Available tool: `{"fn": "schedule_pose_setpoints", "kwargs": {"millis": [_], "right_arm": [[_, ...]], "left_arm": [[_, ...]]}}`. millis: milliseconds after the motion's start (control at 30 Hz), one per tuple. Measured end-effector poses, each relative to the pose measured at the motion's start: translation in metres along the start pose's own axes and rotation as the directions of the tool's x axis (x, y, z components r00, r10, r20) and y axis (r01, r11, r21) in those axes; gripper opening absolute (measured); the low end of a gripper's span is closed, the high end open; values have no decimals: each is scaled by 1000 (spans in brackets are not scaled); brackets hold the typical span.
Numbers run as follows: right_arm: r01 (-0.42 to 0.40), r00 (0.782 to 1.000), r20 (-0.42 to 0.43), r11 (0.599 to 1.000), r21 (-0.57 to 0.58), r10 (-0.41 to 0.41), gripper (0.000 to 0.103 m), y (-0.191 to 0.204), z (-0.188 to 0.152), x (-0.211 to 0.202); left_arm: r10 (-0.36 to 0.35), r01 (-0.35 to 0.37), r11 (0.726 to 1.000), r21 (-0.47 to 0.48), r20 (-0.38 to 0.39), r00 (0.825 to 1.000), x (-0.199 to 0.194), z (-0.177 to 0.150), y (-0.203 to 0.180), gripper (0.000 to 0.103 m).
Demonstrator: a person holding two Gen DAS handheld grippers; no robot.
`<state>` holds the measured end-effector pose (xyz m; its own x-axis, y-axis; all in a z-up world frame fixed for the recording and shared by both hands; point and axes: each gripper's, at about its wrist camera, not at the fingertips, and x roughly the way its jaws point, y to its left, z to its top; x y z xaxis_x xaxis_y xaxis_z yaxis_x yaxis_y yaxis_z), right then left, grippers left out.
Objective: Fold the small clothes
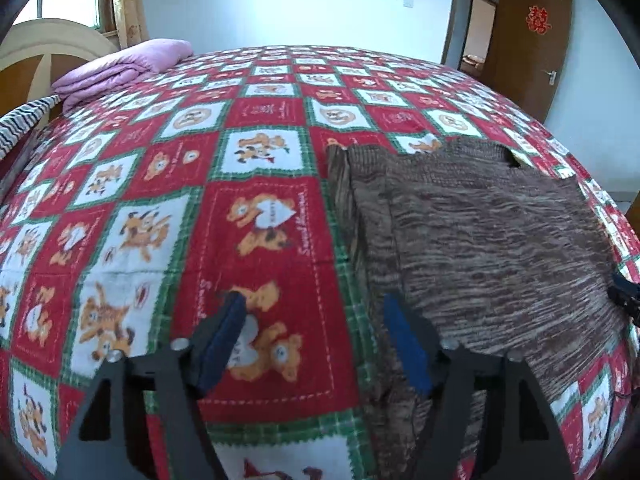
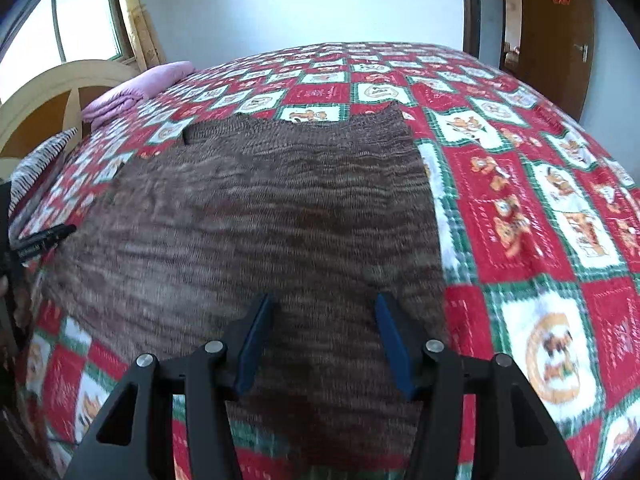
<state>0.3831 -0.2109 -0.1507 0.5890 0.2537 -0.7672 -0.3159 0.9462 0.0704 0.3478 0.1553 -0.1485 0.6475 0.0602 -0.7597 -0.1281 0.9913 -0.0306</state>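
1. In the left wrist view the left gripper (image 1: 310, 336) fills the lower middle of the frame. Its fingers (image 1: 224, 340) are spread wide and released. Only the bed cover shows in the gap between them.
2. One of these blue pads sits over the red bear print. The other sits at the left edge of the brown knit garment (image 1: 480, 240). Whether it touches the knit I cannot tell.
3. In the right wrist view the right gripper (image 2: 324, 340) sits in the lower middle of the frame. Its fingers (image 2: 390, 344) are parted about halfway, above the garment's near part, and clasp nothing. Blur hides whether the tips brush the cloth.
4. The garment lies flat on the bed (image 1: 260, 208), centre to right in the left view and centre in the right view. Its left edge looks turned over in a narrow band, so I judge one fold is laid and let go.
5. The next move, as I judge it, calls for both grippers to take fresh pinches on an unfolded side or the near hem.
6. Farther off, a lilac folded quilt (image 1: 120, 68) lies at the upper left by the headboard. A brown door (image 1: 528, 48) stands at the upper right.
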Motion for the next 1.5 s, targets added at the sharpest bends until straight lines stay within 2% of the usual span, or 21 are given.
{"fn": "schedule_pose_setpoints", "kwargs": {"millis": [67, 133, 233, 367, 500, 667, 767, 867, 967, 1133, 1267, 1333, 1433, 1500], "right_arm": [[14, 1000, -6, 1000, -17, -14, 55, 3, -4, -3], [10, 1000, -9, 1000, 14, -9, 55, 1, -10, -8], [31, 999, 16, 1000, -4, -31, 55, 5, -21, -11], [30, 1000, -2, 999, 28, -30, 55, 5, -10, -16], [18, 999, 46, 997, 72, -22, 55, 12, 2, -32], [-16, 1000, -11, 992, -125, 15, 55, 79, 14, -15], [-42, 999, -37, 981, -188, 36, 55, 112, 10, -4], [-82, 996, -40, 953, -293, 74, 55, 154, 5, -3], [-107, 994, -45, 916, -388, 97, 55, 189, -3, -3], [-80, 996, -12, 854, -514, 85, 55, 240, -12, -1], [-63, 997, 9, 817, -573, 83, 55, 272, -17, 2], [-65, 996, 7, 803, -592, 86, 55, 285, -20, 4], [-38, 997, 28, 785, -619, 70, 55, 303, -24, 8], [-15, 998, 40, 783, -622, 51, 55, 311, -25, 14]], "left_arm": [[2, -2, 1000, 13, 6, 1000, -2, 0, -2, 77], [6, -7, 1000, 25, 9, 1000, -3, -2, -5, 77], [12, -12, 999, 35, 5, 1000, -2, -4, -7, 80], [9, -8, 999, 40, -5, 1000, -3, -6, -8, 84], [11, -10, 999, 42, -17, 1000, -1, -8, -8, 90], [-7, 7, 1000, 19, -29, 1000, 0, -7, -2, 94], [-28, 29, 999, 19, -30, 999, -3, -5, 4, 94], [-13, 14, 1000, 25, -30, 999, 1, 2, 13, 96], [32, -32, 999, 20, -16, 999, 5, 11, 22, 96], [-90, 90, 994, -59, 8, 996, 10, 23, 33, 96], [-172, 173, 981, -91, 24, 985, 19, 33, 29, 94], [-226, 227, 969, -103, 21, 974, 26, 39, 24, 93], [-257, 256, 962, -95, -3, 966, 40, 49, 16, 89], [-251, 249, 964, -92, -11, 968, 46, 54, 13, 89]]}}
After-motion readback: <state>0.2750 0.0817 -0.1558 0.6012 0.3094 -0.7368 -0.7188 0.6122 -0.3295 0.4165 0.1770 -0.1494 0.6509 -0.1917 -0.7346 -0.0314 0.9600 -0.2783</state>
